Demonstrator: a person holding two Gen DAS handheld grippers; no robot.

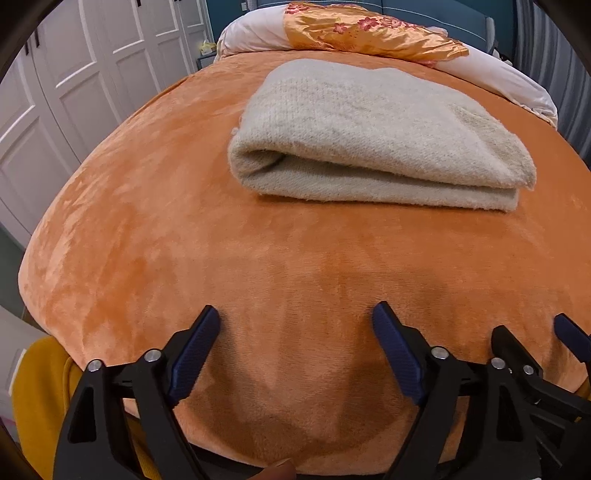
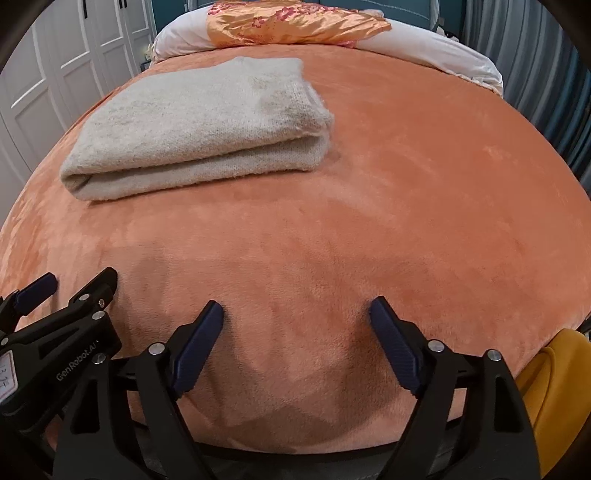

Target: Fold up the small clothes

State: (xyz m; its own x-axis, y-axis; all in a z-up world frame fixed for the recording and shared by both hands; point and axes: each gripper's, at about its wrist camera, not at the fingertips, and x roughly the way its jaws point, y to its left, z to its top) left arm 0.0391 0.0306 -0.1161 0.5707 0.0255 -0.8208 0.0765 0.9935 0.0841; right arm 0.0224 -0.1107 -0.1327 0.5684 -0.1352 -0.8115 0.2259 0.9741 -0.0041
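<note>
A cream knitted garment lies folded in a thick rectangle on the orange bed cover, well beyond both grippers. In the right wrist view the garment sits at the upper left. My left gripper is open and empty above the near edge of the bed. My right gripper is open and empty too, just to the right of the left one. The right gripper's edge shows in the left wrist view, and the left gripper shows in the right wrist view.
A white pillow with an orange floral satin cloth lies at the head of the bed. White wardrobe doors stand on the left. Yellow fabric hangs at the near bed edge. A blue-grey curtain is on the right.
</note>
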